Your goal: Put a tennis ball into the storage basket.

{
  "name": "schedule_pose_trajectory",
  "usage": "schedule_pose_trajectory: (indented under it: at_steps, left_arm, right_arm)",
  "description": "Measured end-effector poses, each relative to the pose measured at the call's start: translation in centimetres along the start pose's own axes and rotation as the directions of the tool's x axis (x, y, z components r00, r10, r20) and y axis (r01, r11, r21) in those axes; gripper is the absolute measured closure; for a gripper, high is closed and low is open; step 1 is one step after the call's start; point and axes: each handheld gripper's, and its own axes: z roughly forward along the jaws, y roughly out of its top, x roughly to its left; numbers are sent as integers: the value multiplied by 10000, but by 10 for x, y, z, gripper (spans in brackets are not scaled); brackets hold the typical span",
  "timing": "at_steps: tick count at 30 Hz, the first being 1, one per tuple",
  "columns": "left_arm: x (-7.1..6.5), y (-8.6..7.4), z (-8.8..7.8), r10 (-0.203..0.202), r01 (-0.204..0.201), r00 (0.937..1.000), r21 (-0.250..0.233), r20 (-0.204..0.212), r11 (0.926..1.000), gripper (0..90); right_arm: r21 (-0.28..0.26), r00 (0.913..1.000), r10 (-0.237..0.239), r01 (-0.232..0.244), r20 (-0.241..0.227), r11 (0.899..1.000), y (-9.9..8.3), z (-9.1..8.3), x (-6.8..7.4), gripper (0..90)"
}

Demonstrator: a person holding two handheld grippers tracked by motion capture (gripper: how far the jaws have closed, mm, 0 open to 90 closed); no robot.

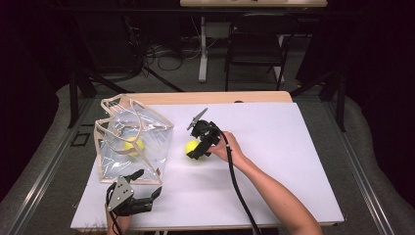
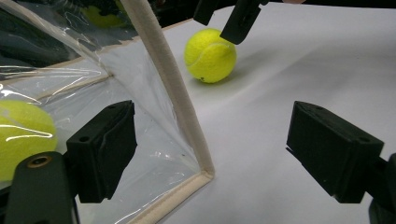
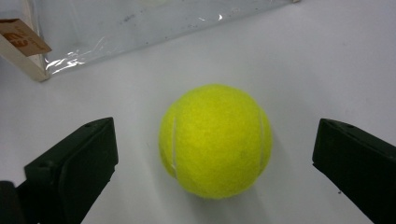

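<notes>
White tabletop (image 1: 274, 161); both grippers' jaws spread, right gripper (image 1: 195, 151) straddling tennis ball (image 3: 215, 140).

A black folding chair (image 1: 257, 41) stands beyond the table w/ a white desk leg (image 1: 202, 49) & floor cables (image 1: 169, 58) nearby.

I see a bright yellow-green tennis ball (image 3: 215, 140) with pale white seam lines curving down its sides, lying on a plain white table cover (image 1: 274, 147). A second ball (image 1: 133, 145) of the same yellow sits inside a clear, glossy plastic bag (image 1: 132, 147) edged with beige trim, which carries a small brown tag (image 3: 23, 36). My right gripper (image 1: 198, 149) is matte black, and so is my left gripper (image 1: 147, 188), which carries a grey plate on top. A strip of light wood shows at the table's (image 1: 220, 97) far edge. Beyond it the floor is grey and the surroundings dark.
</notes>
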Motion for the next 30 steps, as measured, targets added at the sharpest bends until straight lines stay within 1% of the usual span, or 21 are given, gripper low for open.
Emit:
schedule_pose_trajectory:
  at_steps: [1, 5, 6, 7, 11, 15, 18, 19, 22, 24, 26, 27, 30]
  left_arm:
    - [0, 0, 0, 6, -6, 10000, 3, 3, 10000, 160]
    - [0, 0, -1, -15, 15, 10000, -25, -25, 10000, 160]
    - [0, 0, -1, -56, 56, 10000, -66, -64, 10000, 160]
    - [1, -1, -2, -109, 109, 9999, -42, -59, 9999, 160]
    - [0, 0, 0, -86, 86, 10000, -46, -40, 10000, 160]
    - [-2, 1, 0, 46, -46, 10000, -37, 8, 10000, 160]
    - [-1, 0, 0, -49, 49, 10000, -100, 3, 9999, 160]
    - [-1, 0, 0, -127, 127, 9999, -82, -12, 9999, 160]
    - [0, 0, 0, -20, 20, 10000, -57, 14, 10000, 160]
    - [-1, 0, 0, -71, 71, 10000, -66, 5, 10000, 160]
    - [0, 0, 0, -38, 39, 10000, -46, 22, 10000, 160]
    - [0, 0, 0, -43, 43, 10000, -53, 24, 10000, 160]
    - [0, 0, -1, -44, 44, 10000, -70, 13, 10000, 160]
  right_arm:
    - [56, 10000, -11, 10, 57, 10000, 0, 1, 0, 0]
    - [129, 10000, 40, -39, -32, 9999, 0, 5, -1, 0]
    - [113, 9999, 112, -111, -91, 9999, 0, 6, -2, 0]
    - [180, 9995, 290, -287, -134, 9994, -2, 9, -5, 0]
    - [267, 9995, 288, -284, -150, 9992, -2, 12, -6, 0]
    - [299, 9993, 321, -315, -185, 9991, -2, 13, -6, 0]
    - [354, 9992, 335, -327, -221, 9988, -3, 15, -6, 0]
    - [395, 9989, 375, -363, -298, 9986, -3, 17, -7, 0]
    - [456, 9987, 399, -385, -319, 9982, -3, 20, -7, 0]
    - [504, 9986, 439, -424, -310, 9978, -3, 21, -7, 0]
    - [582, 9984, 470, -451, -328, 9973, -3, 23, -7, 0]
    - [661, 9985, 457, -436, -293, 9969, -3, 24, -7, 26]
    - [568, 9987, 447, -433, -247, 9974, -3, 24, -7, 44]
